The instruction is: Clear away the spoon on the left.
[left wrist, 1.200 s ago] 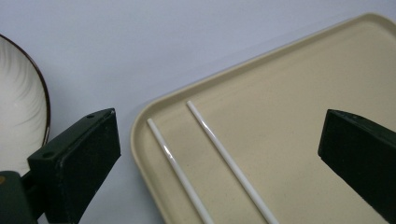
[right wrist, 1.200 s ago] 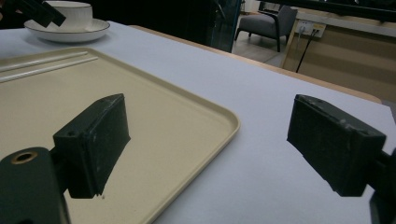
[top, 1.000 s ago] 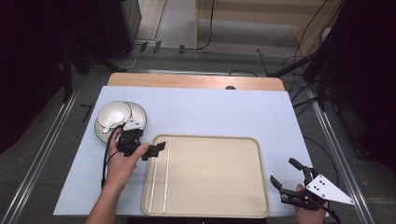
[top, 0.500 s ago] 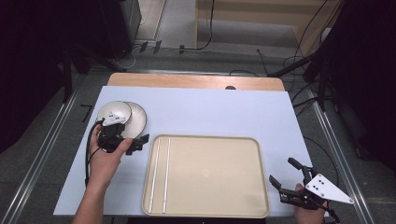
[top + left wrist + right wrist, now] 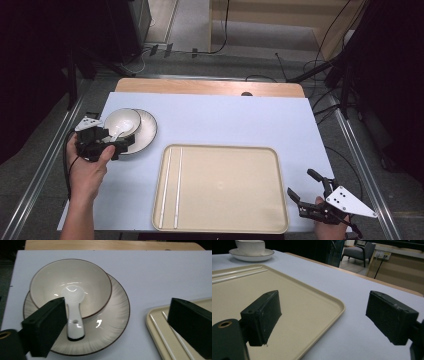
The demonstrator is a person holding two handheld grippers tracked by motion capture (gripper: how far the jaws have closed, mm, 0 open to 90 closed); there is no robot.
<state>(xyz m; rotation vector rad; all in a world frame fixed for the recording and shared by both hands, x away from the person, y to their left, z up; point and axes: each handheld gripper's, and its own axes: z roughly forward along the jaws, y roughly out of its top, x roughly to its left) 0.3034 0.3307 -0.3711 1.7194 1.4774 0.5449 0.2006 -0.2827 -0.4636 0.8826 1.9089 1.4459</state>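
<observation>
One spoon point(image 5: 73, 315) handle hole shows from the left tongs point(image 5: 117, 325).

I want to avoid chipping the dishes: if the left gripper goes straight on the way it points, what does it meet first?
Probably the white spoon, whose handle sticks out over the bowl rim between the open jaws of the left gripper; depth is unclear.

I am seeing a glossy white ceramic bowl point(image 5: 71, 287) catching highlights on a glazed, faintly ribbed plate point(image 5: 112, 322). The spoon point(image 5: 73, 315) in it is gleaming like porcelain. The tray point(image 5: 225, 185) is looking like smooth matt beige plastic. The counter point(image 5: 225, 117) is wearing a matt pale sheet, bare wood edging behind. The left gripper point(image 5: 117, 322) is showing matt black plastic.
</observation>
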